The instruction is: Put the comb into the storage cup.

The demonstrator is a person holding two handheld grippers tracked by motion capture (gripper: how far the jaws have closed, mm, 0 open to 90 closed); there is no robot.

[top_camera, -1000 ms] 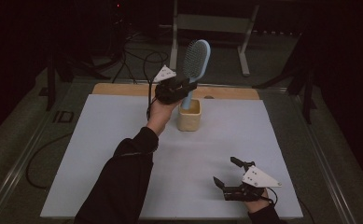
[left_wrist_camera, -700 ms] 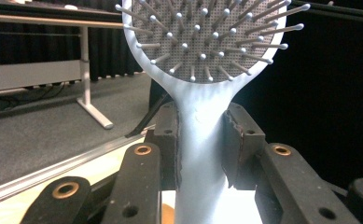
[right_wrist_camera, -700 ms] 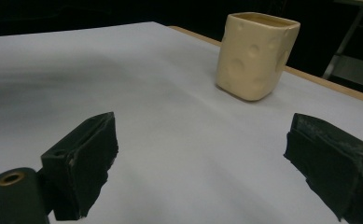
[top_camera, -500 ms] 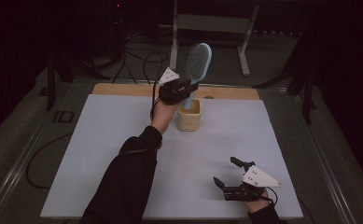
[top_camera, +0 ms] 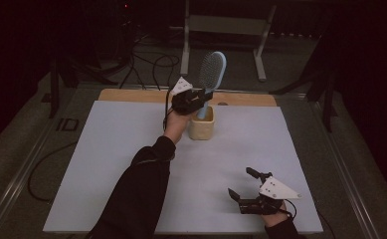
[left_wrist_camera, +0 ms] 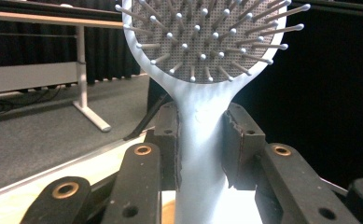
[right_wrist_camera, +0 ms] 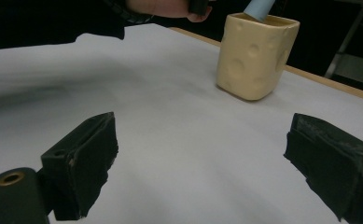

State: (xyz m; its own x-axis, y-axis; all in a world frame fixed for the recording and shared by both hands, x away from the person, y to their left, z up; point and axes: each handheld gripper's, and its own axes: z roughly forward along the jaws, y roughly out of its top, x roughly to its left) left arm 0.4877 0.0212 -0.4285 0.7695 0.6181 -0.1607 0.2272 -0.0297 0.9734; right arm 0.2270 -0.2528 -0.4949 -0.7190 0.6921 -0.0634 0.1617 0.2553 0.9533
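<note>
Hairbrush handle being pinched by left gripper, lower end already being held inside yellow cup; release not yet done; right gripper being rested on mat, jaws spread, nothing between

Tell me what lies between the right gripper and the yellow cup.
Nothing: in the right gripper view, bare white mat runs from the right gripper to the yellow cup; the high view agrees.

I work in a dim lab: black curtains, loose floor cables, a white-covered tabletop.
</note>
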